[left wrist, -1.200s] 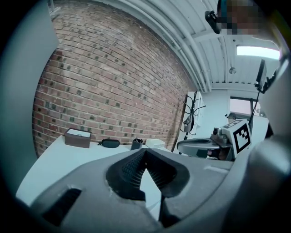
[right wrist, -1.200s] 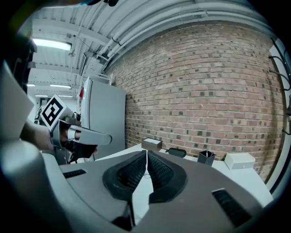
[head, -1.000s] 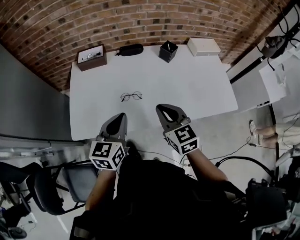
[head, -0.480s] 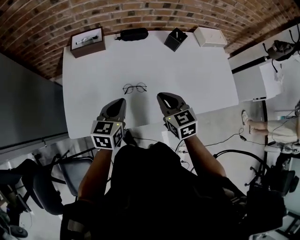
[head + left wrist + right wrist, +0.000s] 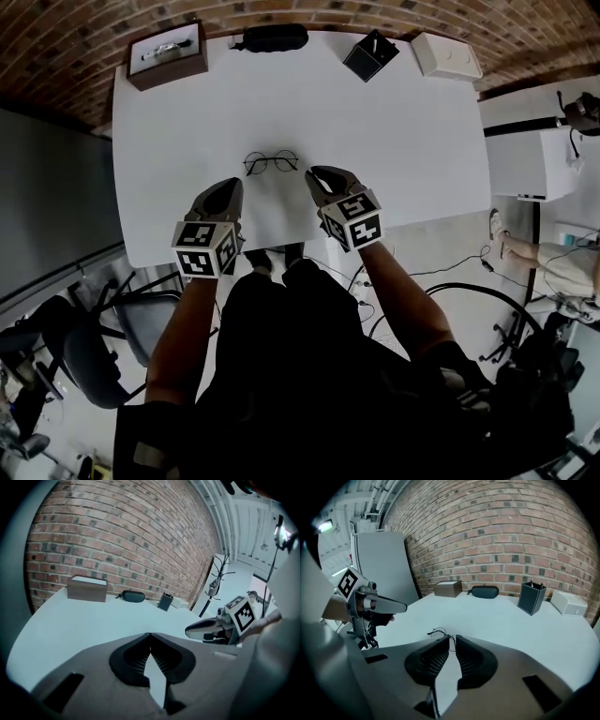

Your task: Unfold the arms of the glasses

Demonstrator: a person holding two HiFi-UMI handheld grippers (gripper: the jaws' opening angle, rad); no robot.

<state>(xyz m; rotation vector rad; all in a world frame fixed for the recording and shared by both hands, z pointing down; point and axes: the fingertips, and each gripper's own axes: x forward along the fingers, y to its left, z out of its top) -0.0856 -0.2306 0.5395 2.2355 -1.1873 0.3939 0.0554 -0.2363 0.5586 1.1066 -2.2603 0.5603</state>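
The glasses (image 5: 271, 162) lie on the table (image 5: 403, 141) just ahead, between the shut, empty left tool (image 5: 228, 187) and right tool (image 5: 316, 175).

Glasses (image 5: 271, 162) lie on the table (image 5: 412, 141), a case (image 5: 272, 37) behind them.

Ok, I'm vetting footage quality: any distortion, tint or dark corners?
Head view: fisheye bows the table edges; glasses small but sharp. Left gripper view: bluish cast, black vignette. Right gripper view: brick wall bulges, corners dark.

Two claws (image 5: 232, 185) (image 5: 314, 173), one pair of glasses (image 5: 271, 162), one case (image 5: 274, 37), three boxes (image 5: 167, 54) (image 5: 370, 54) (image 5: 447, 56), one table (image 5: 394, 141).
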